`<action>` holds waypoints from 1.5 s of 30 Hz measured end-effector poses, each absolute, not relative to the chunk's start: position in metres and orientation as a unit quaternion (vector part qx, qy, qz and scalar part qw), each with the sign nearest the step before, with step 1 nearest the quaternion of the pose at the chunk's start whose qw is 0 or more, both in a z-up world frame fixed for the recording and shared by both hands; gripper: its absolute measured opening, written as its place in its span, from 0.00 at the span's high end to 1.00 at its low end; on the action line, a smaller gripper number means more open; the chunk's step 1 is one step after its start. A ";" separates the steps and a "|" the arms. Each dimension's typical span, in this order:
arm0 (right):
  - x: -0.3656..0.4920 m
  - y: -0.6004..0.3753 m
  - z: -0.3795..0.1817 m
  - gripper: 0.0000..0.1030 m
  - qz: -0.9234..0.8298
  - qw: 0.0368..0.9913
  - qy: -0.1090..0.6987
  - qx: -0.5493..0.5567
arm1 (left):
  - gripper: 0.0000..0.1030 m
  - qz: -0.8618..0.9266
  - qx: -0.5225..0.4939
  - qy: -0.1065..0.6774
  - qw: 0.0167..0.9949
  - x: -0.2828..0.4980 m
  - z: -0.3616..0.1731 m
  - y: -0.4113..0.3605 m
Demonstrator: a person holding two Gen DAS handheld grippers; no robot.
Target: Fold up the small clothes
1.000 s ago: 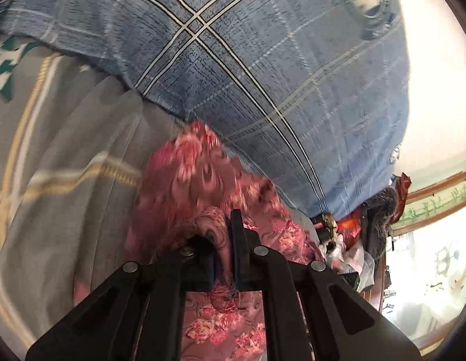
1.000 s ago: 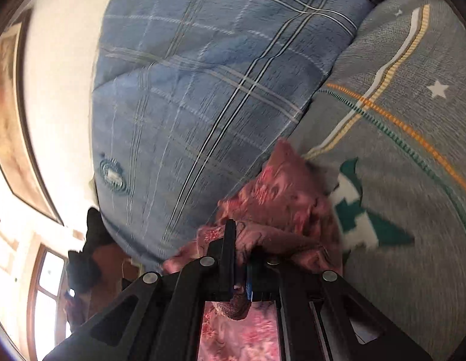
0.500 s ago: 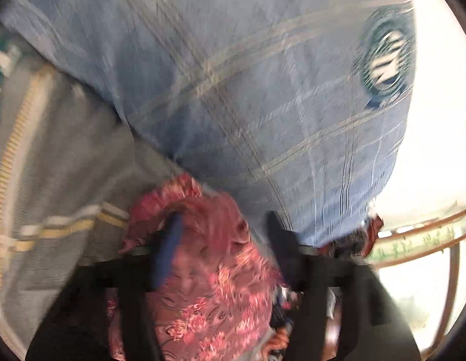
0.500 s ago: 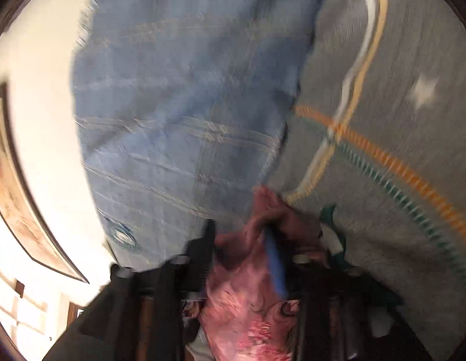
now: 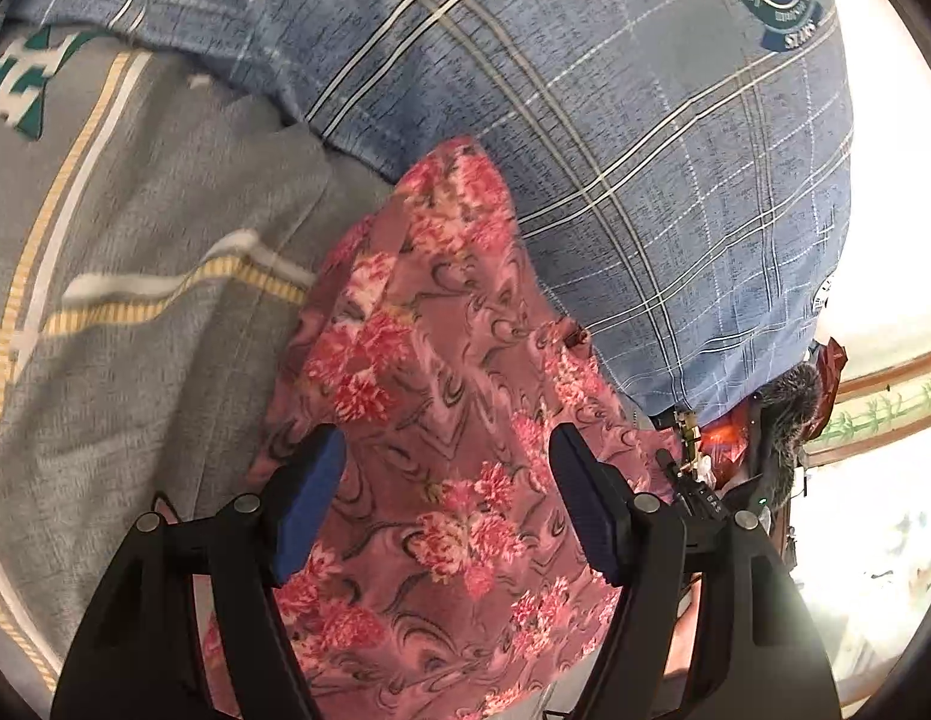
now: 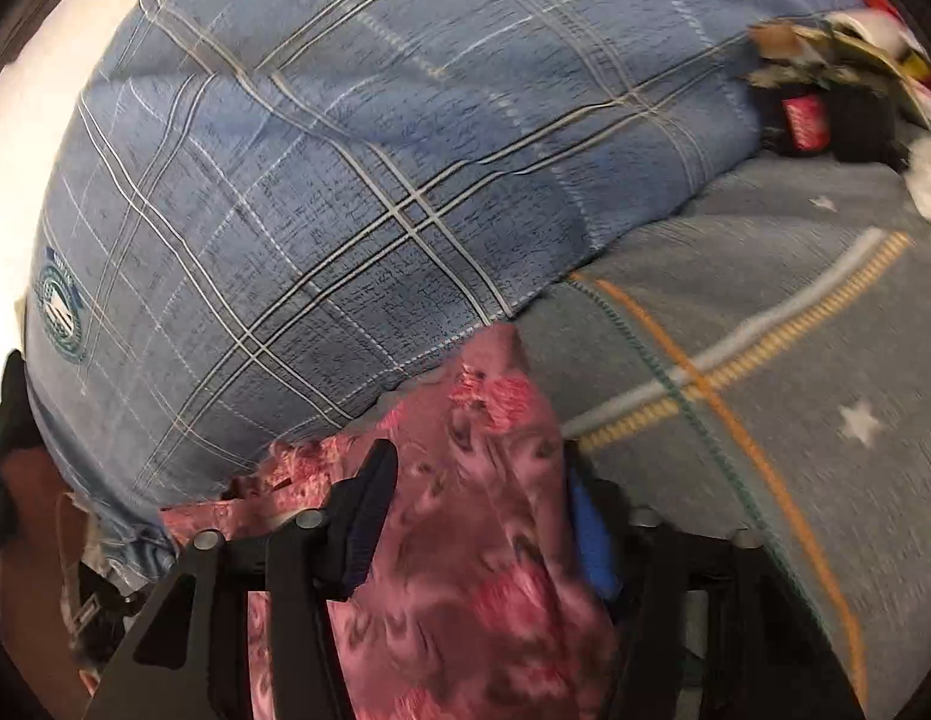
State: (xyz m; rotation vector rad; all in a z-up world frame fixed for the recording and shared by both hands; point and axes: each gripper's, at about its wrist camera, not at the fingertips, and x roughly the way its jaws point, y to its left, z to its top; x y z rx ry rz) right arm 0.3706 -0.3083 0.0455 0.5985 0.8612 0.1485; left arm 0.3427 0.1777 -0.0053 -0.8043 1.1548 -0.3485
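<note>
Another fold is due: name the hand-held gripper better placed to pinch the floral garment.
Right, probably. The right hand-held gripper has been closing with the floral garment bunched between its jaws; the left hand-held gripper just opened, above flat cloth.

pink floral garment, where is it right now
The pink floral garment lies low in both wrist views, on the grey striped bedspread against the blue plaid pillow, between each claw's fingers.
</note>
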 end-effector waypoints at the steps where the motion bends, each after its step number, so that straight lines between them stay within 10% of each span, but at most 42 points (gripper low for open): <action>1: 0.369 -0.310 0.055 0.96 0.073 0.875 0.382 0.287 | 0.32 -0.156 -0.360 0.526 0.754 0.347 -0.001 0.171; 34: 0.187 -0.331 0.025 0.52 0.011 0.850 0.399 0.344 | 0.33 -0.089 -0.129 0.486 0.860 0.257 0.020 0.118; 35: 0.183 -0.326 0.025 0.55 0.023 0.855 0.388 0.343 | 0.33 -0.088 -0.127 0.486 0.860 0.252 0.021 0.114; 37: 0.180 -0.312 0.032 0.95 0.065 0.862 0.389 0.319 | 0.33 -0.085 -0.122 0.486 0.861 0.251 0.020 0.107; 45: 0.173 -0.324 0.050 0.97 0.018 0.894 0.375 0.246 | 0.33 -0.082 -0.119 0.467 0.872 0.245 0.022 0.101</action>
